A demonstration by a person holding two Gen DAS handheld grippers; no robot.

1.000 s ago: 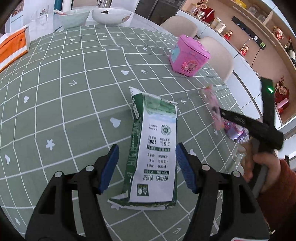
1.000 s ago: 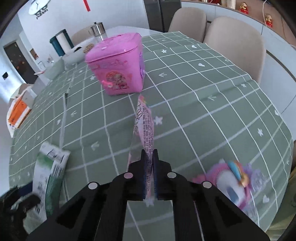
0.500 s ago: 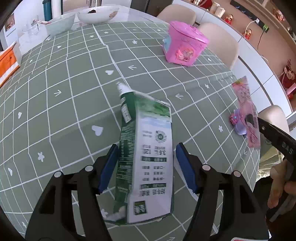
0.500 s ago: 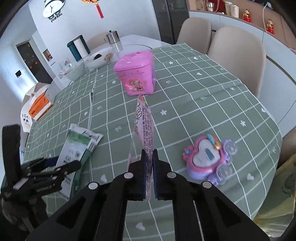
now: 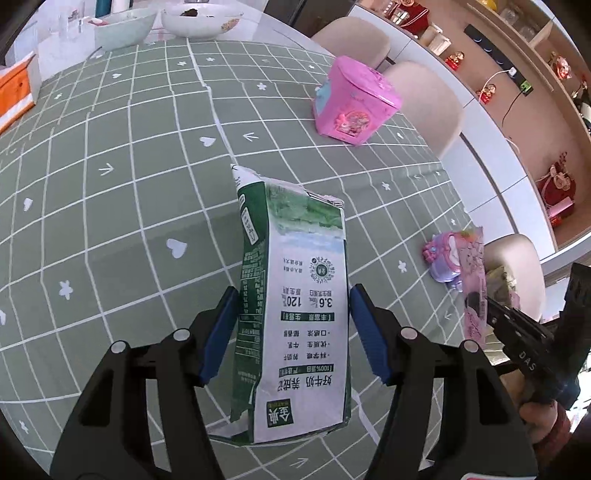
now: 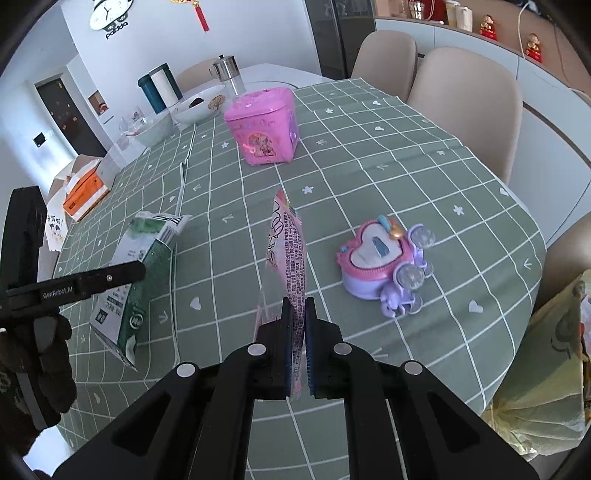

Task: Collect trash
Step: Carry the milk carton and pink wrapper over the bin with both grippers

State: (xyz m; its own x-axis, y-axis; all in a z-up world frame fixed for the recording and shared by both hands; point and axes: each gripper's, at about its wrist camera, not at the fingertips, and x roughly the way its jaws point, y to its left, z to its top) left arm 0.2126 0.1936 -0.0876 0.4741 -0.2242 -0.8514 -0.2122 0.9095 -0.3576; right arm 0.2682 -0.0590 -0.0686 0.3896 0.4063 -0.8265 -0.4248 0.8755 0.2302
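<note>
Hid the lower stretch of the pink wrapper (image 6: 286,254) between the shut pads of the right gripper (image 6: 298,347), and lost most of the yellow bag (image 6: 546,373) past the table edge and the frame's right side. Masked part of the milk carton (image 6: 147,258) behind the left gripper (image 5: 291,332) in the right wrist view. Left the carton's small print too fine to read, and cut the person's hand (image 5: 535,417) off at the left wrist view's rim.

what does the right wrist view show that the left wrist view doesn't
Only the right wrist view: a wall clock, a yellow bag beside the table, and a close look at the right gripper pinching the pink wrapper.
Only the left wrist view: wall shelves with red figurines.
Both: milk carton in the left gripper, pink box, toy carriage, green tablecloth.
</note>
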